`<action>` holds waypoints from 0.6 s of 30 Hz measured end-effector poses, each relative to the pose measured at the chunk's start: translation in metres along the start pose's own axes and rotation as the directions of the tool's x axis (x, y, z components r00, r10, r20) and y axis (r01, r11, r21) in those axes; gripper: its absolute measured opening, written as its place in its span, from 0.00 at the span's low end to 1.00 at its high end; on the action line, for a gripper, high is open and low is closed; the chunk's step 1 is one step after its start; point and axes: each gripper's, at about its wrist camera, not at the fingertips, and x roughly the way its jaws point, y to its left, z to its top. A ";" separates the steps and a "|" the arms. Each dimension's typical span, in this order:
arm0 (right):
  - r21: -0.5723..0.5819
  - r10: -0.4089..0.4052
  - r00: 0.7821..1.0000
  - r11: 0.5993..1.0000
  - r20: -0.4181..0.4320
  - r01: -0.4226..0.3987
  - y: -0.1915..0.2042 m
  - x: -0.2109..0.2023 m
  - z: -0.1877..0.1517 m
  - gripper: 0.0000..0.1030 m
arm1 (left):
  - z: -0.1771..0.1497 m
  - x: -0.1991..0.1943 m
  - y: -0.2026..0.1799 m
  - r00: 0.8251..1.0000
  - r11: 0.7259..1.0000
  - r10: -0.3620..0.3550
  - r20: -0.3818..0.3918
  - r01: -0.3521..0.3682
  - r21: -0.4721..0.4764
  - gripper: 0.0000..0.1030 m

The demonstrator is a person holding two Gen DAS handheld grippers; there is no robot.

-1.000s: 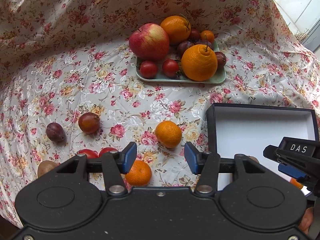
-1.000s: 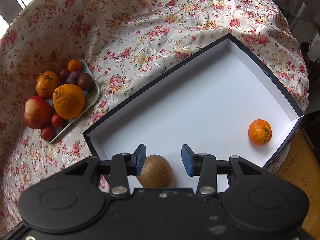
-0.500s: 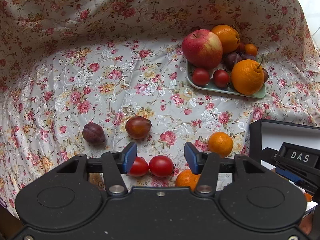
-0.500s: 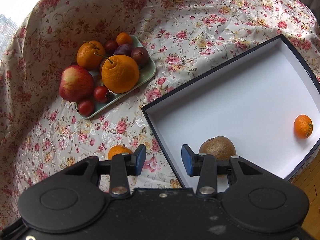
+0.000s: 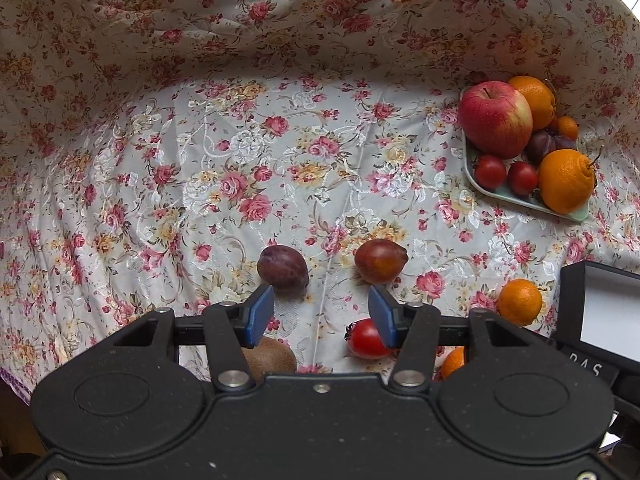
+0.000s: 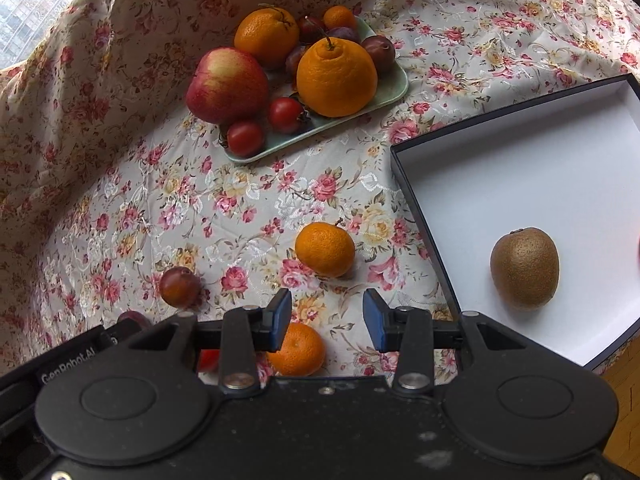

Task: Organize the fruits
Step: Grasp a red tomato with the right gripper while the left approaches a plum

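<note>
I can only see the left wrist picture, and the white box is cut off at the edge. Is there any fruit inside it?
Observer: Yes. The right wrist view shows a kiwi lying on the white floor of the box.
Operator: And the other gripper, is it carrying anything?
Observer: No. The right gripper is open with nothing between its fingers, above the tablecloth beside the box, with a mandarin partly hidden behind one finger.

A home – floral tablecloth [image 5: 248, 152], fruit tray [image 6: 394, 90], window [image 6: 28, 12]
</note>
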 end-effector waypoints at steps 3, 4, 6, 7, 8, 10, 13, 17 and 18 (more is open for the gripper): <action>-0.027 0.018 1.000 0.999 -0.024 -0.018 0.011 0.003 -0.007 0.41 | -0.001 0.002 0.010 1.000 1.000 0.010 -0.003 -0.010 -0.002 0.57; -0.037 0.018 0.999 0.999 -0.028 -0.019 0.014 0.004 -0.009 0.41 | -0.001 0.002 0.015 1.000 1.000 0.014 -0.004 -0.014 -0.002 0.57; -0.060 0.010 0.999 0.998 -0.036 -0.012 0.020 0.006 -0.013 0.41 | -0.002 0.003 0.022 1.000 1.000 0.019 -0.007 -0.019 -0.007 0.57; -0.064 0.006 0.999 0.998 -0.038 -0.009 0.022 0.008 -0.015 0.41 | -0.002 0.004 0.025 1.000 1.000 0.020 -0.011 -0.020 -0.011 0.57; -0.067 0.005 0.999 0.998 -0.041 -0.008 0.024 0.009 -0.016 0.41 | -0.002 0.005 0.030 1.000 1.000 0.020 -0.015 -0.020 -0.017 0.57; -0.071 0.005 0.999 0.997 -0.046 -0.008 0.026 0.010 -0.018 0.41 | -0.001 0.006 0.038 1.000 0.999 0.016 -0.024 -0.017 -0.035 0.57; -0.062 -0.001 0.999 0.998 -0.035 -0.001 0.028 0.011 -0.017 0.41 | 0.001 0.006 0.050 0.999 0.997 0.010 -0.031 -0.013 -0.075 0.57; -0.036 -0.002 1.000 0.999 -0.031 0.001 0.028 0.013 -0.014 0.41 | 0.004 0.006 0.061 1.000 0.994 0.016 -0.027 -0.019 -0.106 0.57; -0.037 -0.001 0.999 0.999 -0.034 0.000 0.030 0.015 -0.014 0.41 | 0.004 0.006 0.063 0.999 0.994 0.015 -0.029 -0.018 -0.112 0.57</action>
